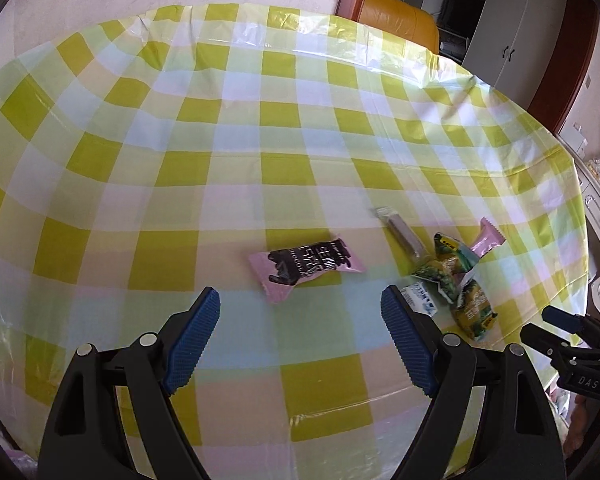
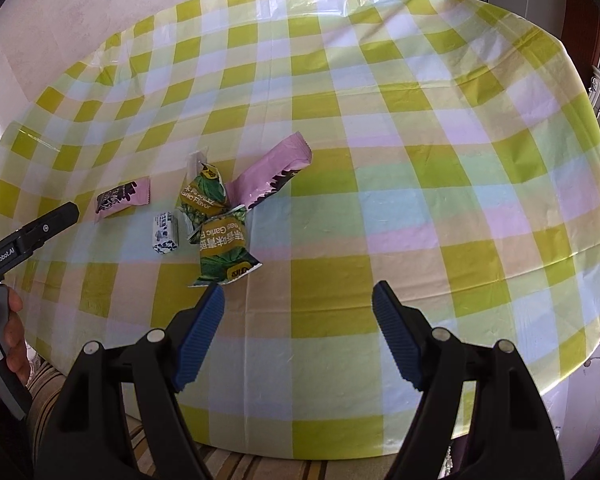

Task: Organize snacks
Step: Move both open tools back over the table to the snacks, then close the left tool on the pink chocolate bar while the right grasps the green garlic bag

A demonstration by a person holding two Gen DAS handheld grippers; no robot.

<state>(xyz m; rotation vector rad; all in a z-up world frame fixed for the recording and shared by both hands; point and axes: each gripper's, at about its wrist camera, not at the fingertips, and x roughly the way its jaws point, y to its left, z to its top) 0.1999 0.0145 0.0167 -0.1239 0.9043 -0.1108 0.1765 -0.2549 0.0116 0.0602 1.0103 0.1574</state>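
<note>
A pink and black snack bar point(image 1: 305, 269) lies alone on the checked tablecloth, just ahead of my open, empty left gripper point(image 1: 300, 312); it also shows in the right wrist view point(image 2: 123, 197). To its right is a small pile: two green pea packets point(image 2: 202, 195) point(image 2: 224, 254), a second pink bar point(image 2: 272, 174), a small white and blue candy point(image 2: 165, 233) and a clear-wrapped brown stick point(image 1: 404, 234). My right gripper point(image 2: 298, 304) is open and empty, near the table's front edge, right of the pile.
The round table point(image 2: 420, 120) carries a yellow-green checked plastic cloth. An orange chair point(image 1: 400, 16) stands behind it, with cabinets point(image 1: 512, 40) beyond. The left gripper's body point(image 2: 32, 232) shows at the right view's left edge.
</note>
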